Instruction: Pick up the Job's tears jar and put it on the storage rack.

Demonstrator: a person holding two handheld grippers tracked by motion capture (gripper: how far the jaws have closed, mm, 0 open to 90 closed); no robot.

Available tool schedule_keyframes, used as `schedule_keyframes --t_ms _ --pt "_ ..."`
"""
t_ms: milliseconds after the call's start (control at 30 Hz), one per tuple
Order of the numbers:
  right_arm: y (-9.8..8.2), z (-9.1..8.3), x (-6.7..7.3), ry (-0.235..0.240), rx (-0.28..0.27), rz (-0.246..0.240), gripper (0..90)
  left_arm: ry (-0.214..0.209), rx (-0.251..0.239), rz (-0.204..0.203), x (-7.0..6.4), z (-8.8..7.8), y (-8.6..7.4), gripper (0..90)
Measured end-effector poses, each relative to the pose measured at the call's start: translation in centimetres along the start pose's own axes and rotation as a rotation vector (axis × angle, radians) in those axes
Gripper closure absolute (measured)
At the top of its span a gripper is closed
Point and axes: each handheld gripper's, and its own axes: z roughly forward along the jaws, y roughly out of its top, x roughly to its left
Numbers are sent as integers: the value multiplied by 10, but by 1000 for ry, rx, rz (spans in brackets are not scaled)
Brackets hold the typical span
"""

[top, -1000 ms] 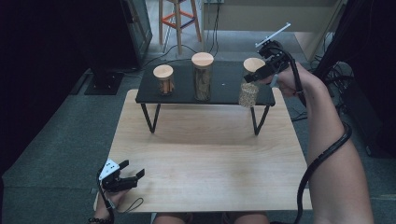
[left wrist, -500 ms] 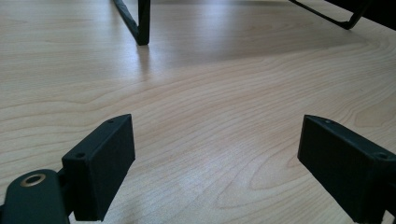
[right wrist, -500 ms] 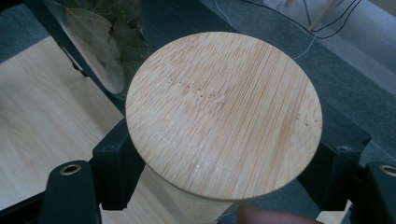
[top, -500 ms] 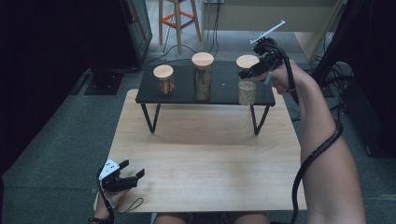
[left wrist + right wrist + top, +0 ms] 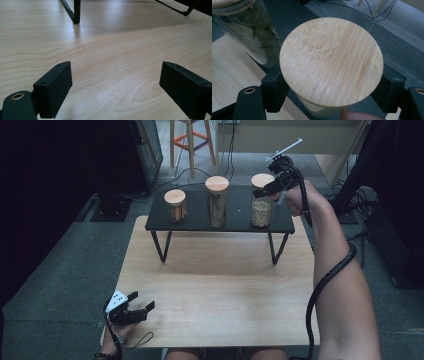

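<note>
Left hand-held gripper (image 5: 113, 92) jaws wide apart over wooden table (image 5: 107, 55), black stand leg (image 5: 75, 12) beyond

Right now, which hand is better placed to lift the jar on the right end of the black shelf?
Right. The right gripper is shut on the jar; the left gripper sits open far away.

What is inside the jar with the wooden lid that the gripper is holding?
Pale, grainy stuff fills the lower part of the jar. Seen from above, its wooden lid covers the contents.
</note>
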Motion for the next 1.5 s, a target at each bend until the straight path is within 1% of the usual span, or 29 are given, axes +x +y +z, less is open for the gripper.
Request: schedule_keyframes --t_ms 33,233,367,500,533,567,600,667,800,867,900,967,1067,1133,1167,1200,1333,1500 --pt "-2 0 -2 5 -3 8 250 -1 0 0 0 0 0 112" --pt "-5 -4 -4 8 0 11 250 0 4 3 0 1 1 112" --pt "-12 -5 -9 16 -13 45 247 4 6 6 -1 0 1 112" --pt "-15 -7 -8 14 -15 73 174 3 3 2 -1 0 1 112" --pt "-15 -7 -8 15 -16 75 154 2 1 1 0 0 0 112" --pt "-15 -7 -8 15 -16 75 154 2 1 1 0 0 0 112" --pt "-15 -8 -8 14 -12 75 120 1 1 3 0 0 0 112" --pt "-16 -9 -7 13 -15 79 96 0 -4 -2 0 0 0 112" --pt "-17 -8 -2 -1 1 80 48 -3 -8 -1 0 0 -1 112" --pt "-19 -8 -1 -3 -1 82 45 -2 -8 5 0 0 -1 112" --pt "-22 -8 3 -14 -6 88 40 -1 -9 6 0 -1 -1 112" --pt "-24 -9 5 -25 -12 92 40 -1 -9 6 -1 0 -1 112" --pt "-29 -12 7 -25 -20 97 40 0 -6 8 -1 0 -1 112" --pt "-33 -15 9 -35 -23 97 40 -1 -4 7 0 0 0 112" --pt "-33 -15 9 -35 -23 97 40 -1 -4 7 0 0 0 112" --pt "-38 -19 10 -35 -31 93 45 0 -3 7 0 0 0 112" --pt "-44 -25 10 -37 -36 81 46 2 0 6 -1 0 0 112" --pt "-55 -29 10 -39 -42 80 46 5 2 10 -2 1 1 112"
